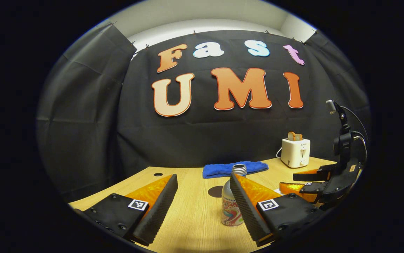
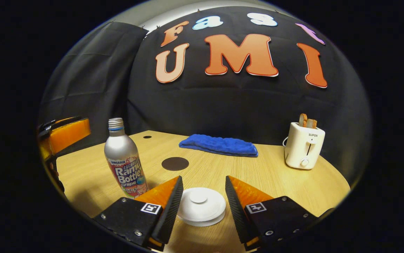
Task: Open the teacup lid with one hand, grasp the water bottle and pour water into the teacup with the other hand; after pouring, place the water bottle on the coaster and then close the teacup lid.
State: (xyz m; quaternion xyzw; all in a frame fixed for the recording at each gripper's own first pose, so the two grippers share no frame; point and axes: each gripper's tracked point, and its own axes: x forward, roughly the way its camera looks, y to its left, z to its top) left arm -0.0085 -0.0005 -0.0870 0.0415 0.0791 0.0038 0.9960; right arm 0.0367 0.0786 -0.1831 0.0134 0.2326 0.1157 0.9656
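Observation:
The silver water bottle [image 1: 230,207] with a colourful label stands upright on the wooden table, its neck uncapped. My left gripper [image 1: 203,179] is open; the bottle sits ahead of it, partly behind its right-hand finger. In the right gripper view the bottle [image 2: 124,160] stands at the left. My right gripper [image 2: 203,180] is open above the white teacup lid [image 2: 202,205], one finger on each side with gaps; the cup beneath is hidden. The dark round coaster [image 2: 175,163] lies beyond the lid. In the left gripper view the right gripper [image 1: 288,182] is low at the right.
A folded blue towel [image 2: 219,145] lies near the table's back edge. A white toaster [image 2: 303,149] with bread in its slots stands at the back right. The table [image 2: 265,175] has a small round hole [image 2: 147,136] at the back left.

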